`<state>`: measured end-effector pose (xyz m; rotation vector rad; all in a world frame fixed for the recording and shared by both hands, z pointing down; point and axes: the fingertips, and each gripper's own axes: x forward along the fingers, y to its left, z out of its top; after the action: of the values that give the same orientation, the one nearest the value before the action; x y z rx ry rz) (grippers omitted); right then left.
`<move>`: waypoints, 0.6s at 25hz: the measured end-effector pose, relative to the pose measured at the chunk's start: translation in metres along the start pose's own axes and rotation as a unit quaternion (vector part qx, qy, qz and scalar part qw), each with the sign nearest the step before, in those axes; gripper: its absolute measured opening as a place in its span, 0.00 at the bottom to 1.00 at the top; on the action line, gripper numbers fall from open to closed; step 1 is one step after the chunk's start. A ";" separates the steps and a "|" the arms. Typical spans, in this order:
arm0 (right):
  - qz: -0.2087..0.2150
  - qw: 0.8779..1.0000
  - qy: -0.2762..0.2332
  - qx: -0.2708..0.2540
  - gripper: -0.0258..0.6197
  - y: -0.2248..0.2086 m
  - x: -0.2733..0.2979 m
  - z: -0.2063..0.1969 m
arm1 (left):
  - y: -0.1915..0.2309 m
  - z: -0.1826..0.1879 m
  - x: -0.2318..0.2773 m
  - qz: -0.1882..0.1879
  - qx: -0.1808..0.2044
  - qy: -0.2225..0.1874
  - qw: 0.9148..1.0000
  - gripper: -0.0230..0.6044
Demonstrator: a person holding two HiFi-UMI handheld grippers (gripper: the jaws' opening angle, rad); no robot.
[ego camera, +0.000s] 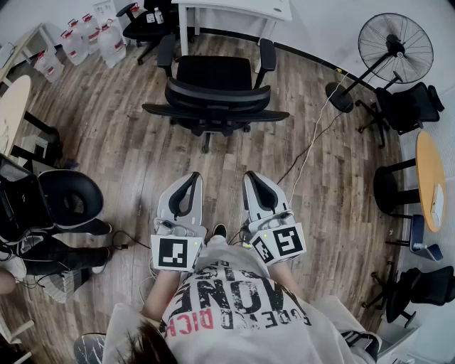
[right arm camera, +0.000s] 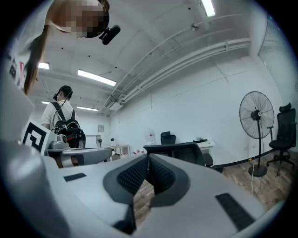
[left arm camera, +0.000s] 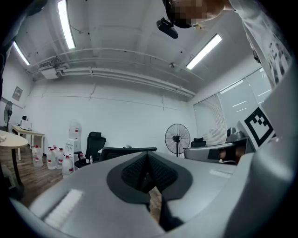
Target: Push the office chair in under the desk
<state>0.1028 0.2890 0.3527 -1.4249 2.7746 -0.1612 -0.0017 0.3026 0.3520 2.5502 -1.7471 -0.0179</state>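
Head view: facing office chair (ego camera: 215, 89), shirt (ego camera: 238, 302) print reads "ONE".

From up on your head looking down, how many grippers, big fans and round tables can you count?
Grippers: 2 (left gripper, right gripper)
Big fans: 1 (standing fan)
Round tables: 2 (yellow table, cream table)
Total: 5

We see a black office chair (ego camera: 213, 78) standing upright on the wood floor. Its curved mesh back is turned toward us, and its seat and two armrests face the white desk (ego camera: 238, 8). It sits just short of the desk, not under it.
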 end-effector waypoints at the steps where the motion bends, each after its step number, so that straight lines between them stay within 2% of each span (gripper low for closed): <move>1: -0.001 1.000 0.000 0.000 0.07 -0.001 -0.001 0.000 | 0.000 0.000 0.000 0.000 0.002 -0.001 1.000 0.05; 12: 0.005 1.000 -0.003 -0.001 0.07 -0.013 -0.007 0.002 | -0.008 -0.001 0.008 0.002 0.028 -0.007 1.000 0.05; 15: 0.011 1.000 -0.005 -0.007 0.07 -0.020 -0.011 0.003 | -0.016 0.004 0.013 0.002 0.030 -0.021 0.999 0.06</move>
<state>0.1251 0.2861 0.3510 -1.3944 2.7876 -0.1352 0.0176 0.2963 0.3474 2.6071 -1.7948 -0.0201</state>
